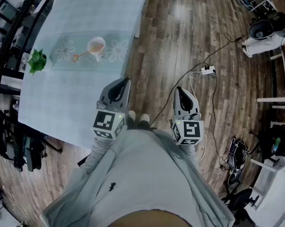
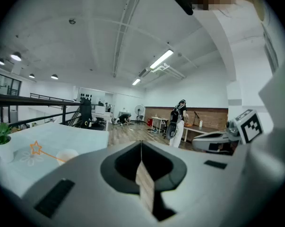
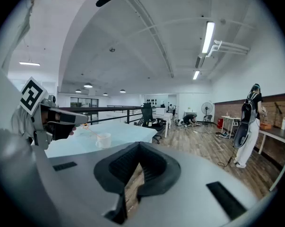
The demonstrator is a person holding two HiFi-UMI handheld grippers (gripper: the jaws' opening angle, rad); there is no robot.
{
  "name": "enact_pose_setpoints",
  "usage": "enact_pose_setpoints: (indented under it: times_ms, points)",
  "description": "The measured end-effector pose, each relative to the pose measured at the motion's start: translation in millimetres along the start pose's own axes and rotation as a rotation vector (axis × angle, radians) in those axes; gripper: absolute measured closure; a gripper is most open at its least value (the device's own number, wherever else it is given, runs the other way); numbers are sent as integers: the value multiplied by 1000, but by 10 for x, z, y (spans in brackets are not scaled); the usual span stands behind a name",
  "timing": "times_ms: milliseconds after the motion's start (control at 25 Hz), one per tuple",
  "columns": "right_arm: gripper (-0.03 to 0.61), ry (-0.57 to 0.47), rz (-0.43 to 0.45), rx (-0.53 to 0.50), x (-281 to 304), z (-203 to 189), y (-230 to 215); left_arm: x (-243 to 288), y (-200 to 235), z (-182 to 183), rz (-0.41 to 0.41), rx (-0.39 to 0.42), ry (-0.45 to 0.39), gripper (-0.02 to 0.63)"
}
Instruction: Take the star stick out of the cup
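Pale surface (image 1: 76, 13) holds the cup (image 1: 96, 46), star stick (image 1: 83, 55) still inside; left tool (image 1: 123, 82) and right tool (image 1: 179, 91), both closed and empty, hang well apart from it.

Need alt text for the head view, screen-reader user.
From above: a person holds the empty left tongs and right tongs short of a table where a white cup holds an orange star stick; a green plant stands at its left edge.

We see a pale blue checked tablecloth (image 1: 76, 22) with white flowers (image 1: 65, 50), a white cup (image 1: 96, 46), an orange star stick (image 1: 81, 56), a green plant (image 1: 37, 60) and a dark brown wood-plank floor (image 1: 180, 41).
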State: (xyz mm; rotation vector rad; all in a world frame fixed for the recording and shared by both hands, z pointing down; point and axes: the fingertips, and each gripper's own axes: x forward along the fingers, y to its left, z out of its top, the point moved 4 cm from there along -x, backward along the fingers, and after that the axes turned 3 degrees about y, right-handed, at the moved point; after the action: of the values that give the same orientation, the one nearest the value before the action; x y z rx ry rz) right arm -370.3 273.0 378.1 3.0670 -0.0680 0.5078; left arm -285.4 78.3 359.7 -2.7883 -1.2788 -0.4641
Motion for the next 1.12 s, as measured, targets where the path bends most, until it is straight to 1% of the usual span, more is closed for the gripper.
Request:
enact_pose_setpoints:
  times_ms: [120, 200, 440, 640, 880, 1120]
  points:
    - [563, -20, -24, 20, -48, -18, -95, 26, -54, 3, 2, 9, -3, 592]
    - [563, -27, -32, 15, -73, -30, -146, 53, -91, 11, 3, 17, -5, 594]
    - [563, -64, -7, -32, -83, -36, -223, 122, -160, 1, 12, 21, -9, 593]
    - [563, -61, 2, -16, 4, -59, -370, 289, -191, -28, 19, 17, 15, 593]
    - [563, -28, 6, 0, 405, -65, -565, 698, 3, 36, 23, 10, 21, 593]
    - [563, -9, 6, -9, 1052, 86, -741, 1303, 391, 188, 7, -9, 9, 593]
